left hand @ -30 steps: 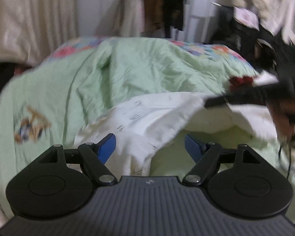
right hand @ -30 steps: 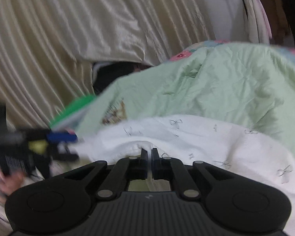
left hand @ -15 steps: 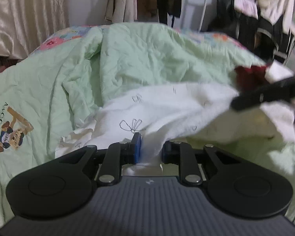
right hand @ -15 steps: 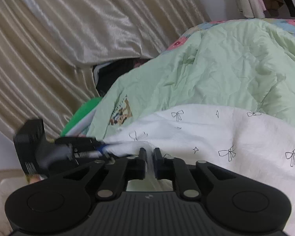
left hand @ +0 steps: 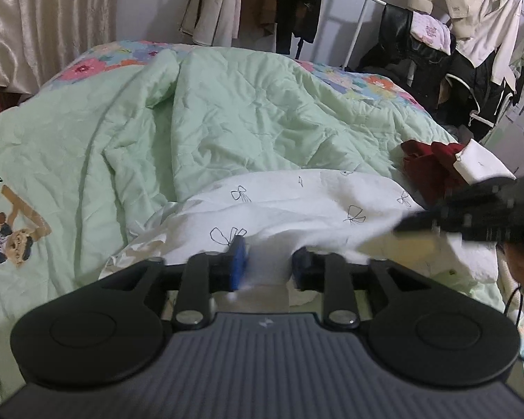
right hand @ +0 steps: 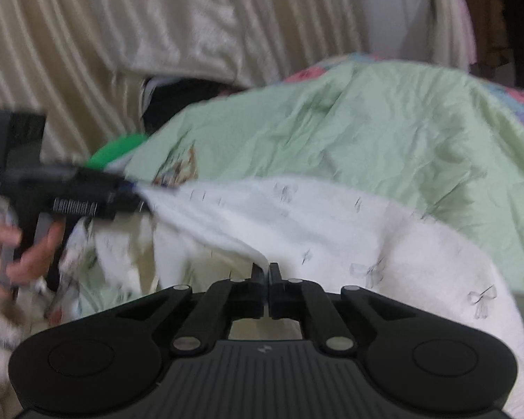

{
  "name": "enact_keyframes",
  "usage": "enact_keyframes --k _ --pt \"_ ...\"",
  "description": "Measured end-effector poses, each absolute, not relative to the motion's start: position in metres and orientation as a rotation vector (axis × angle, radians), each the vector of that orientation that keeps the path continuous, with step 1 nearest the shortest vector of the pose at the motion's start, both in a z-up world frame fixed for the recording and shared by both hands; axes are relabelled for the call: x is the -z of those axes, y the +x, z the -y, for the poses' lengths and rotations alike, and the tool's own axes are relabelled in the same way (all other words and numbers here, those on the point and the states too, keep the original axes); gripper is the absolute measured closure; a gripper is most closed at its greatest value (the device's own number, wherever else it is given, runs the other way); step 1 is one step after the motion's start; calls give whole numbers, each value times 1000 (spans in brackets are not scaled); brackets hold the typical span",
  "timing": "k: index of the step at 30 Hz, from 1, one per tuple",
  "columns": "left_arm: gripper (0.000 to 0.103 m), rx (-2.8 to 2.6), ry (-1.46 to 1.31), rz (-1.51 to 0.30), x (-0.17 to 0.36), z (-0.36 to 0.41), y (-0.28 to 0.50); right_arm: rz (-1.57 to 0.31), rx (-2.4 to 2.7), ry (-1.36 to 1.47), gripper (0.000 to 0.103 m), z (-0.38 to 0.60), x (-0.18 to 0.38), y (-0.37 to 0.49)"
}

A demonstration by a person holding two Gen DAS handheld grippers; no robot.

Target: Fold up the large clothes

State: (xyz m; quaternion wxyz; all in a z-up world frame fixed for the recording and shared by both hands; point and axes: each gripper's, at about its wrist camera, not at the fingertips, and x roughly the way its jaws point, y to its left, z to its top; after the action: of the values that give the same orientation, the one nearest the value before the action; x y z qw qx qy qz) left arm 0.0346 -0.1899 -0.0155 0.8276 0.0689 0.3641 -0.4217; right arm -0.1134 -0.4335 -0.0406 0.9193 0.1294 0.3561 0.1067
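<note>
Now both grippers, L (left hand: 268, 262) & R (right hand: 266, 276), pinch white garment (left hand: 297, 206).

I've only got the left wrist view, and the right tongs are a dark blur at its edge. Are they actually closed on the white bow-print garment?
Observer: Yes. The right wrist view shows the right tongs shut on a fold of the white bow-print garment.
Operator: Is the edge between my tongs continuous?
Observer: It runs as one unbroken band from the left tongs across to the right.
Operator: Anything beyond the left tongs?
Observer: A bright green object at the edge of the pale green quilt; too blurred to identify.
</note>
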Motion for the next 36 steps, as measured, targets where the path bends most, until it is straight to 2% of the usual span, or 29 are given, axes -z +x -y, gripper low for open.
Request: enact_keyframes --k 3,10,12,18,19,20,21,22,23,27,30,32,33,36 --pt "33 888 154 -749 12 189 29 -642 -168 278 101 440 23 -117" --pt "16 973 114 -709 -10 200 12 -548 -145 285 101 442 -7 -112" --pt "6 1019 85 -694 -14 208 7 -536 -151 290 101 440 -12 -111" --pt "5 937 166 -696 -4 250 14 -499 -205 324 101 438 -32 -114" --pt "8 895 169 -693 -2 254 22 -492 -221 335 101 439 -36 -116" --pt "30 853 172 -690 1 257 31 -485 -235 341 101 440 -40 -119" --pt "66 825 164 -702 2 259 40 -480 -245 343 101 441 -43 -122" --pt "80 829 131 -748 3 257 52 -479 -252 341 101 442 -45 -125" --pt "102 832 105 -781 3 256 62 -483 -255 337 101 443 -46 -127" --pt "103 784 151 -711 -8 257 61 -537 -236 299 99 438 -30 -134" --pt "103 779 150 -682 -20 255 52 -583 -147 242 77 423 -8 -143" --pt "103 774 130 -677 -28 251 49 -589 -71 183 48 405 9 -154" --pt "103 771 122 -673 -32 249 48 -598 -43 164 44 395 17 -158" --pt "103 779 85 -657 -45 239 44 -631 44 111 43 370 37 -168"
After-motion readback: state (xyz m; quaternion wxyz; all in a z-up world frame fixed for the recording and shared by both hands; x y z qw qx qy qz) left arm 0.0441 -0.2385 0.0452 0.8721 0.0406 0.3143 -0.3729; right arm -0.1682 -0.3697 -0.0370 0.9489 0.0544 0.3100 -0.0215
